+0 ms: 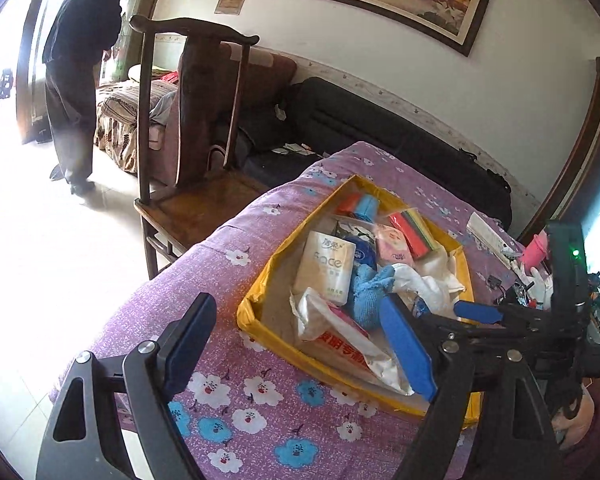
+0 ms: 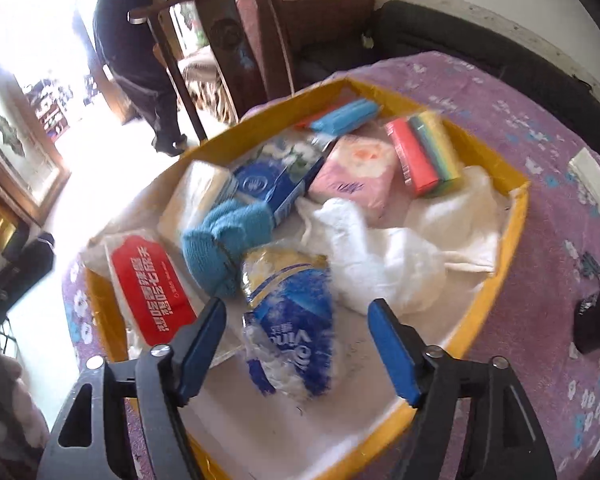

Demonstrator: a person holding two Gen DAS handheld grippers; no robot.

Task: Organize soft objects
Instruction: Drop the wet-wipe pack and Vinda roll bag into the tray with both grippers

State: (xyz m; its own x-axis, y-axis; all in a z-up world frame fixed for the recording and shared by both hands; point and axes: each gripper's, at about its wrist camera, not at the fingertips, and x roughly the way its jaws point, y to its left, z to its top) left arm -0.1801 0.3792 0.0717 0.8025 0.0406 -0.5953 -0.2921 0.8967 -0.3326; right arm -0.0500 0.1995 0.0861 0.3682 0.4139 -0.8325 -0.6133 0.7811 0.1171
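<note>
Right gripper (image 2: 296,344), fingers released, poised over the crumpled blue tissue pack (image 2: 290,320) lying untouched in the yellow box (image 2: 500,256) on the floral-covered worktop (image 2: 540,152). Left gripper (image 1: 300,344), fingers released and empty, beside the box.

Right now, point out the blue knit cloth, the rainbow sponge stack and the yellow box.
blue knit cloth (image 2: 224,236), right wrist view, bunched middle.
rainbow sponge stack (image 2: 436,148), right wrist view, top face.
yellow box (image 2: 518,216), right wrist view, right wall.

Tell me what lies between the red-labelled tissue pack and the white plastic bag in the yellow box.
In the right wrist view, the blue knitted cloth and the blue-and-yellow Vinda pack lie between the red-labelled tissue pack and the white plastic bag.
</note>
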